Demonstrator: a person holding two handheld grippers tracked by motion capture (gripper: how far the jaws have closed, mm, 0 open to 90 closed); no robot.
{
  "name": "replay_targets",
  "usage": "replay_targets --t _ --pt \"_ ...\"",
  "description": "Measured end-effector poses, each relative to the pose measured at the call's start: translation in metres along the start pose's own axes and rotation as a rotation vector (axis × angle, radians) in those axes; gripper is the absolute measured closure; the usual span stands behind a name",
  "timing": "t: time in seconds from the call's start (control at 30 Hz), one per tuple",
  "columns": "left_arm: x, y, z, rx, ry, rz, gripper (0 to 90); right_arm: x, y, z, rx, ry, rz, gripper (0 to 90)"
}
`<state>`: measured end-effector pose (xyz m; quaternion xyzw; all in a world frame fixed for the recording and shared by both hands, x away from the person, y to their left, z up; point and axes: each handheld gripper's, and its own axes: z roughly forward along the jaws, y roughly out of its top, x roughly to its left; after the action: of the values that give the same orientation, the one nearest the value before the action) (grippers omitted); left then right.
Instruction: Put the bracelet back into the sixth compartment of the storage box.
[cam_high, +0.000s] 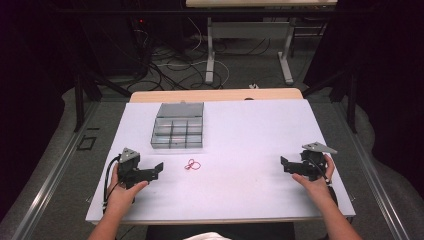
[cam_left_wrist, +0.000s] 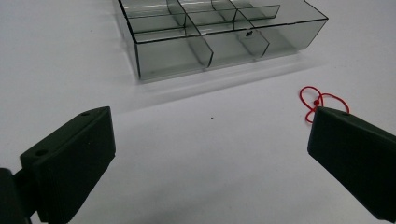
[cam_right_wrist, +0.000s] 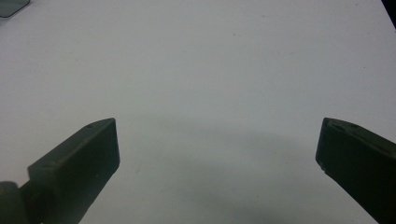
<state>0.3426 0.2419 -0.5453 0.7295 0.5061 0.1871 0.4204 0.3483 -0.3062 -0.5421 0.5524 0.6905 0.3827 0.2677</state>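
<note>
1. The left gripper (cam_high: 159, 169) sits low at the table's near-left, jaws spread wide with nothing between them. In the left gripper view its two black jaws stand far apart over bare white surface.

2. The right gripper (cam_high: 284, 163) rests at the near-right, well apart from everything else. Its jaws are also wide and empty, as the right gripper view shows, with plain table (cam_right_wrist: 196, 70) ahead of them.

3. The red rubber band (cam_high: 192, 165) lies flat on the table, just beside the left gripper's tips, at about three o'clock from them in the high view. In the left gripper view the band (cam_left_wrist: 319, 100) sits at roughly one o'clock, partly behind the right-hand jaw.

4. The clear compartment box (cam_high: 178, 132) stands at about twelve o'clock from the band, near but not touching it. From the left gripper it (cam_left_wrist: 219, 37) lies ahead at twelve.

5. The step in hand looks like picking up the band with the left gripper. To do it well, I would swing the jaws toward one o'clock until the band is centred between them, lower the tips right down to the surface, and close on a doubled strand, since a thin, limp loop slips away easily.

6. Count: two grippers, one rubber band, one box. The box shows nine small cells in three rows, plus a longer section at the far end; all look empty.
</note>
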Motion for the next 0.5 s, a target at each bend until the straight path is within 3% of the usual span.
replay_targets --t 0.33,0.5 --pt "-0.0008 0.0019 0.0000 -0.004 0.002 -0.003 1.4 0.0013 -0.0024 -0.0004 0.010 0.030 0.020 0.0" --pt "-0.0020 0.0019 -0.0005 -0.004 0.009 -0.002 1.5 0.0019 -0.0024 -0.0025 -0.003 0.022 0.019 0.0"
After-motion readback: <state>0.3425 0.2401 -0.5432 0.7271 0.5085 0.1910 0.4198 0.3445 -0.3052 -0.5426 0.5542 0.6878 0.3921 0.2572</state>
